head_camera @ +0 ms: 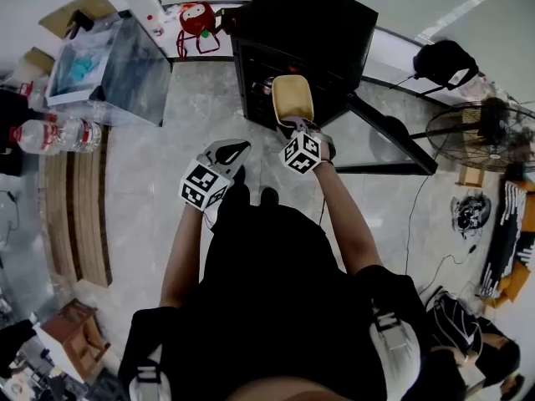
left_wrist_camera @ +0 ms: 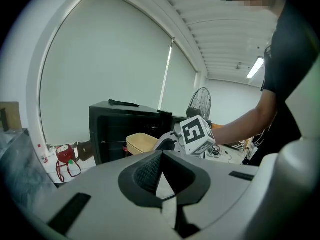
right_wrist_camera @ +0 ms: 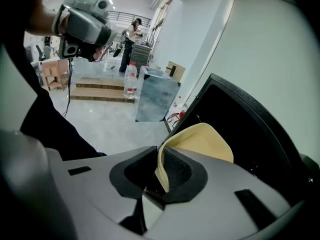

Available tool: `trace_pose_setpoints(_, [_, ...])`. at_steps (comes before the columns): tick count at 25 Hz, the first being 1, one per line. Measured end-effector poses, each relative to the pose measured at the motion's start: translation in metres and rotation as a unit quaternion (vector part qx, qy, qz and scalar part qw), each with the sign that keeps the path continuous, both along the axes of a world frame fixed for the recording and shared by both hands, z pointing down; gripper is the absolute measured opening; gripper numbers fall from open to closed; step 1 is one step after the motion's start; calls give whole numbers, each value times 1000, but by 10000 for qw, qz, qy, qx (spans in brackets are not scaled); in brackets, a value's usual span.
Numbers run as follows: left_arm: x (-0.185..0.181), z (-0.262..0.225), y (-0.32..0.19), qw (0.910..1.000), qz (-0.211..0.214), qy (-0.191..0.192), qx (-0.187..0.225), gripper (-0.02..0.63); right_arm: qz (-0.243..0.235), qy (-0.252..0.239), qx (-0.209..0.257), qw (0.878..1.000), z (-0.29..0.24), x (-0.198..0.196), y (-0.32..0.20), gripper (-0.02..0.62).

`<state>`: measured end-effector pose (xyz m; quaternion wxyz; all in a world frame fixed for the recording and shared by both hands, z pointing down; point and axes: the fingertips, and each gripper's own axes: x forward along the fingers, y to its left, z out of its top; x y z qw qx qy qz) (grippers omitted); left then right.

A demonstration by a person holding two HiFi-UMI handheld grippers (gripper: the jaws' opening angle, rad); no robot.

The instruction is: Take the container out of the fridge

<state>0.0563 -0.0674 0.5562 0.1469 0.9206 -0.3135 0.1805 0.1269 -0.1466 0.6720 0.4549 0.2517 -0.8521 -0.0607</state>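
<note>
Container (head_camera: 292, 98), cream and thin-walled, probably light but bendy, hung upper centre at the fridge (head_camera: 322, 23) mouth, rim pinched by right gripper (head_camera: 294, 125); left gripper (head_camera: 230, 153) closed, empty.

Legible text, brands, numbers, signs: none.

- Left marker cube (head_camera: 203, 185): black-and-white square code pattern on each visible face. It carries no letters or digits.
- Right marker cube (head_camera: 302, 152): the same kind of code pattern, also seen in the left gripper view. It cannot be read as text.
- Clear bottles (head_camera: 57, 134): red label bands, with print too small to make out.
</note>
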Motion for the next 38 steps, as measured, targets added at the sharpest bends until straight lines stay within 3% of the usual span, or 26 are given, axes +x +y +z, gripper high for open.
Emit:
trace_pose_setpoints(14, [20, 12, 46, 9996, -275, -3, -35, 12, -409, 57, 63, 9991, 3, 10, 32, 40])
trace_pose_setpoints(38, [20, 7, 56, 9992, -384, -32, 65, 12, -514, -7, 60, 9987, -1, 7, 49, 38])
